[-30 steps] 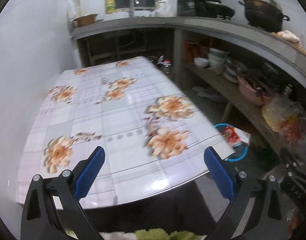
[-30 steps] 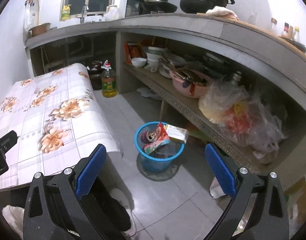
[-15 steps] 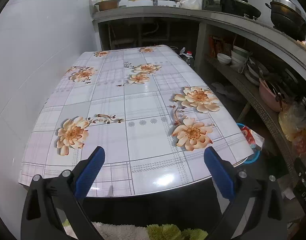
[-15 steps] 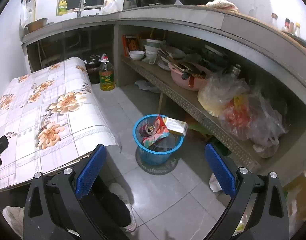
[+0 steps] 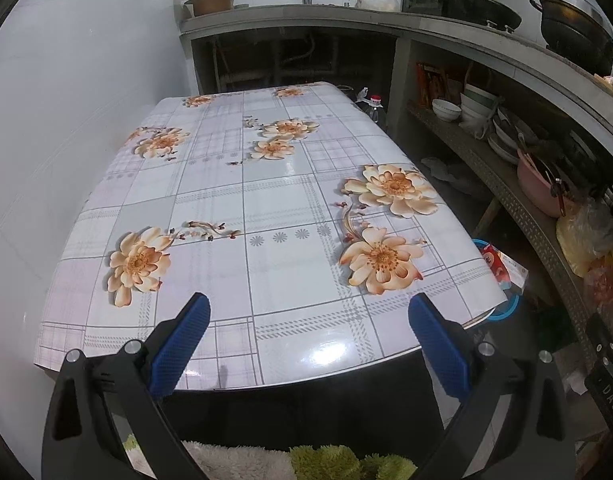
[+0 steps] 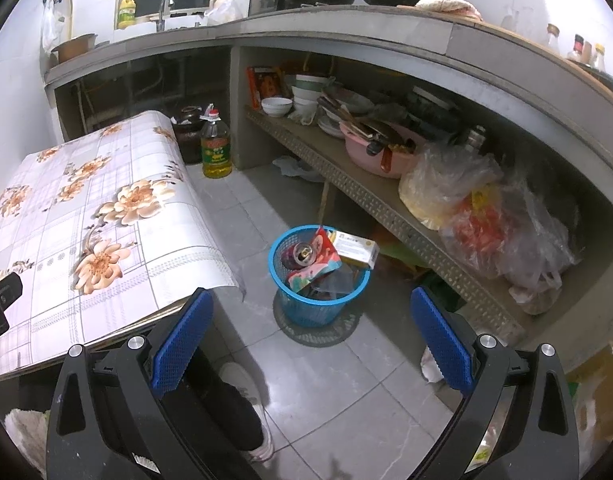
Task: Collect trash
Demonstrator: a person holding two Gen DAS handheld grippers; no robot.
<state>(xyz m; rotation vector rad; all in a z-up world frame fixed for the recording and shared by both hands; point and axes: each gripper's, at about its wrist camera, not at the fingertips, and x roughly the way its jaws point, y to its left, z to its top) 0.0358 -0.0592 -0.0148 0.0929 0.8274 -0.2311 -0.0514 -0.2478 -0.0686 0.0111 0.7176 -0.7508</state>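
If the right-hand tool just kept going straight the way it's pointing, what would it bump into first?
Most likely the blue trash basket on the floor, which sits roughly between the open fingers of the right tool. Depth is hard to judge.

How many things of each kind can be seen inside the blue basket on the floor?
In the blue basket, as far as visible:
Drink can: 1
Red snack wrapper: 1
Cardboard box: 1
Dark plastic piece: 1
Total: 4

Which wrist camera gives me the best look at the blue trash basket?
Right wrist: the whole blue trash basket and its contents show. Left wrist catches only a rim sliver behind the table corner.
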